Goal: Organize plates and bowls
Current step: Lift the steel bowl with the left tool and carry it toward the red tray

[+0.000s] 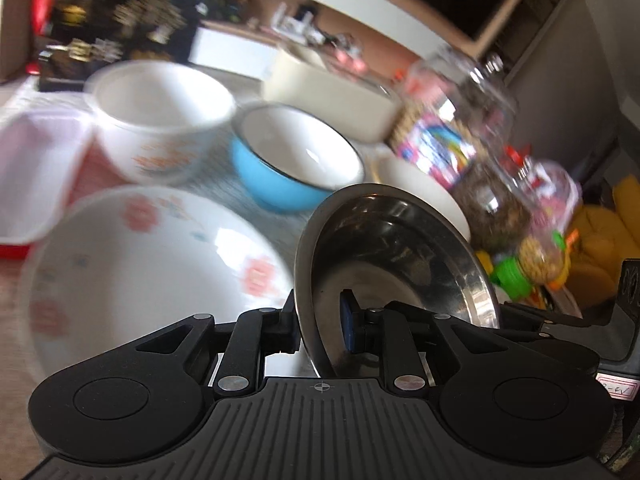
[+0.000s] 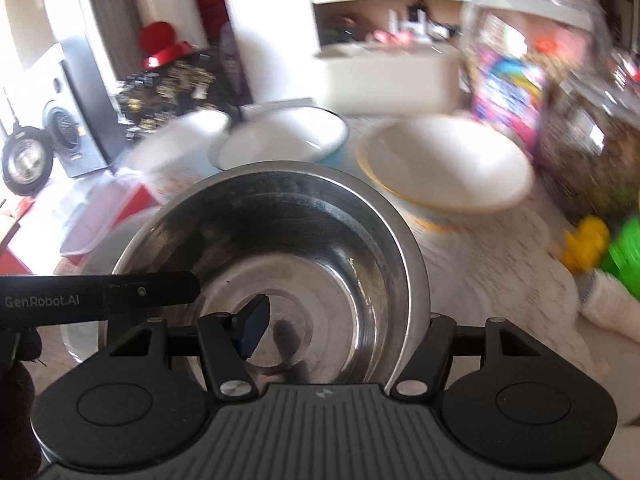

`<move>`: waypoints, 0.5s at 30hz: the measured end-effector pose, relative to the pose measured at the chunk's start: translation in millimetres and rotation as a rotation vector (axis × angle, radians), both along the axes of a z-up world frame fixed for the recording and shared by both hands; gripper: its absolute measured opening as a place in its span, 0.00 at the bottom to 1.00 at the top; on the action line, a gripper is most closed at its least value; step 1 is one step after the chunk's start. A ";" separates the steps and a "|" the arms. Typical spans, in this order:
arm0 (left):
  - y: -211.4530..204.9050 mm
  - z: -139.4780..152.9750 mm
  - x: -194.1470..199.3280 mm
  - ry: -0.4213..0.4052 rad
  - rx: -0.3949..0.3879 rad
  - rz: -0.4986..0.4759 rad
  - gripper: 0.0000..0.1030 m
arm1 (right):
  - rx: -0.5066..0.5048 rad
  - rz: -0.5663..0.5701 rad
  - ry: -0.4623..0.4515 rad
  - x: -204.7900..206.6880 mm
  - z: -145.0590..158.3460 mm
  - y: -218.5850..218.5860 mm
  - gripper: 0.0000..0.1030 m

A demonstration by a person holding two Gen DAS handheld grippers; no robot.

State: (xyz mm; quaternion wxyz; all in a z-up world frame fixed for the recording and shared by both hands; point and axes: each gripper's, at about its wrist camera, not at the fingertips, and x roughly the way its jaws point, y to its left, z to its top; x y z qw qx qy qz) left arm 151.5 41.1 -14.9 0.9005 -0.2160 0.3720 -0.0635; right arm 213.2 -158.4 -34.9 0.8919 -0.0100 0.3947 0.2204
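A steel bowl [image 1: 396, 256] hangs tilted above the table, and my left gripper [image 1: 320, 312] is shut on its rim, one finger outside and the blue pad [image 1: 349, 316] inside. In the right wrist view the same steel bowl [image 2: 288, 248] fills the middle. My right gripper [image 2: 346, 324] straddles the bowl's near right wall; its blue pad [image 2: 254, 328] stands free over the bowl's floor, so it is open. One of the left gripper's fingers [image 2: 160, 290] reaches in over the left rim. Below lie a floral plate [image 1: 140, 264], a white bowl with an orange pattern [image 1: 160, 120] and a blue bowl [image 1: 296, 160].
A white bowl with a yellow rim [image 2: 444, 164] sits right of the blue bowl. Behind it are a cream container [image 1: 328, 96] and clear snack jars [image 1: 460, 120]. A clear plastic box [image 1: 36, 168] lies far left. Green and yellow toys [image 2: 588, 244] crowd the right edge.
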 end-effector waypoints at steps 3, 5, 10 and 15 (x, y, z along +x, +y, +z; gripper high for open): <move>25.2 9.2 -15.2 -0.017 0.030 0.071 0.21 | 0.004 0.061 -0.012 0.8 7.8 32.5 0.62; 39.1 13.0 -23.8 -0.028 0.059 0.120 0.22 | -0.001 0.104 -0.010 0.9 8.4 56.0 0.62; 66.4 5.0 -36.6 -0.001 0.126 0.193 0.22 | -0.002 0.189 0.045 7.6 -2.5 109.2 0.62; 90.1 -16.4 -44.0 0.062 0.143 0.236 0.20 | -0.057 0.230 0.095 10.6 -23.1 151.5 0.62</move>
